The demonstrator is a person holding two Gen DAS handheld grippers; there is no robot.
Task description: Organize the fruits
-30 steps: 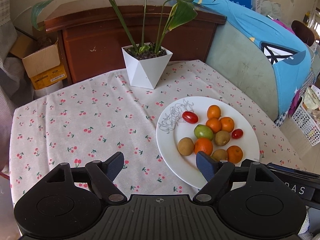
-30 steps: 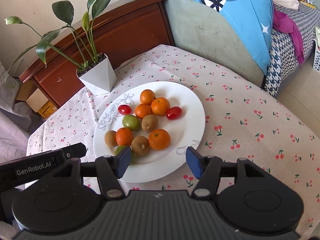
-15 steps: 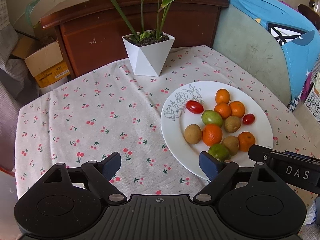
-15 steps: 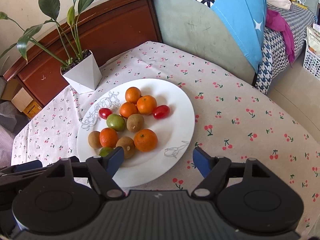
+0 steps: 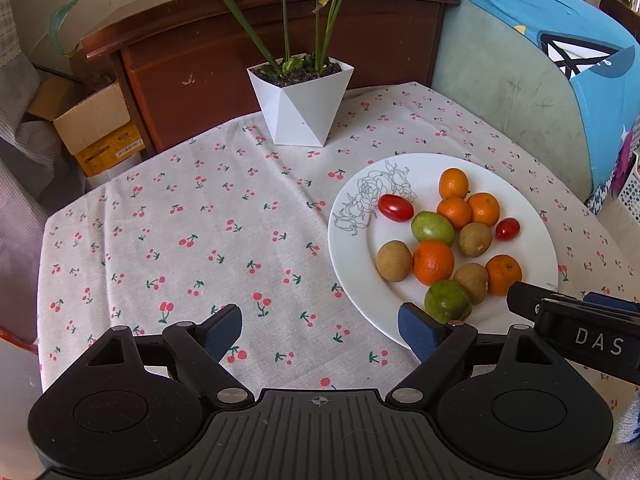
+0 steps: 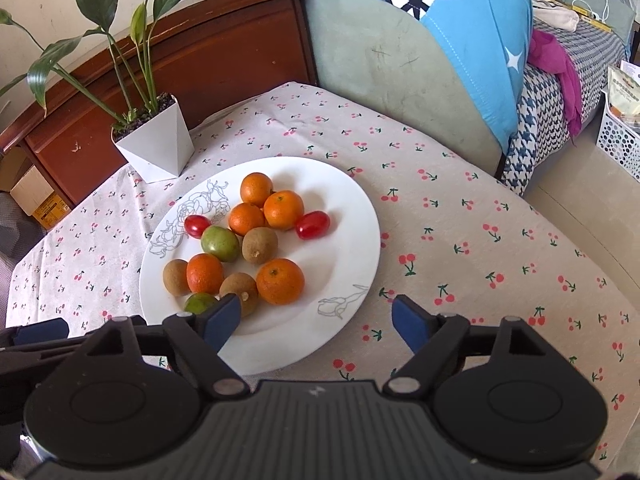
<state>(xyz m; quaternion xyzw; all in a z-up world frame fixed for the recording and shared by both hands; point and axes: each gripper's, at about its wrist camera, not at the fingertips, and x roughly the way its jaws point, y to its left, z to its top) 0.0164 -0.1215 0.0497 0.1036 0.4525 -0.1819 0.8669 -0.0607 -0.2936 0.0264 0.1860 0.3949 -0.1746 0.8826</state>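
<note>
A white plate (image 5: 360, 280) (image 6: 352, 240) on the cherry-print tablecloth holds several oranges (image 5: 433, 262) (image 6: 279, 281), brown kiwis (image 5: 394, 261) (image 6: 259, 245), two green fruits (image 5: 447, 301) (image 6: 220, 243) and two red tomatoes (image 5: 395, 207) (image 6: 312, 224). My left gripper (image 5: 320, 330) hovers open over the cloth left of the plate's near rim, nothing between its fingers. My right gripper (image 6: 316, 320) hangs above the plate's near rim, its jaws opening and empty. Its left fingertip (image 6: 222, 316) overlaps a kiwi and a green fruit in the picture.
A white faceted pot (image 5: 300, 104) (image 6: 154, 144) with a leafy plant stands at the table's far side before a brown wooden cabinet (image 5: 240, 60). A bed with blue bedding (image 6: 460, 40) borders the right. Cardboard boxes (image 5: 96, 128) sit on the floor at left.
Both views have tilted further down and drawn closer to the plate. The right gripper's fingers have spread wider apart. A green fruit at the plate's near edge has come into view.
</note>
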